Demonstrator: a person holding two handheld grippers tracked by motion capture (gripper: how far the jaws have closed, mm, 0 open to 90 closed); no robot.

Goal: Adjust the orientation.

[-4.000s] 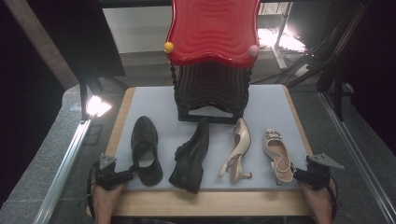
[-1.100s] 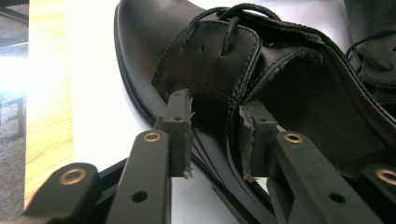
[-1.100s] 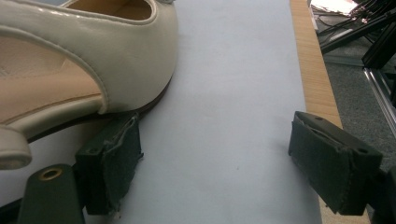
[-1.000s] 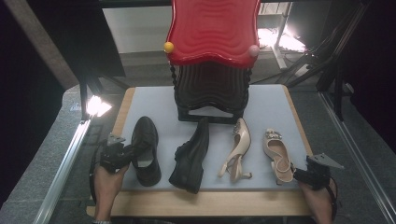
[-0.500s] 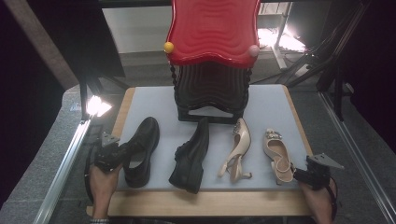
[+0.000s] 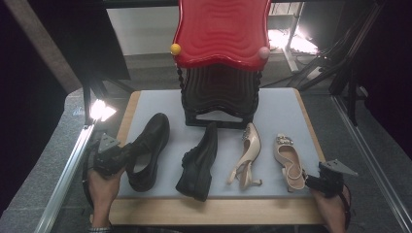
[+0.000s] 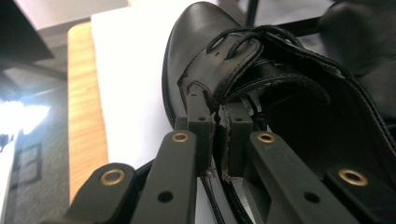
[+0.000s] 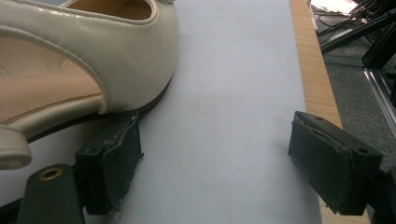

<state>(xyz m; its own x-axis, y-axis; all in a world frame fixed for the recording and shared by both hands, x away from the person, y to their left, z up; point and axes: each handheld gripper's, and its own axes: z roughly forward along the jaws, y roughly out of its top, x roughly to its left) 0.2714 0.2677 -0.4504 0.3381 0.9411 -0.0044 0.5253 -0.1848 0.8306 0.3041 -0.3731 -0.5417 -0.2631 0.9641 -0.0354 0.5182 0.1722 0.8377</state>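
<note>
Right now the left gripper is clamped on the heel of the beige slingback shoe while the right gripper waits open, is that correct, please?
Not quite: the left gripper is clamped on the side wall of the black lace-up shoe, as the left gripper view shows. The right gripper does wait open.

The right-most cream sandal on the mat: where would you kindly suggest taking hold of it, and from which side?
Grip the sandal at its heel end, on the low side wall or slingback strap, coming from the near right, where the open right hand-held gripper already waits. It lies upright, heel toward the mat edge, with bare mat on its right.
</note>
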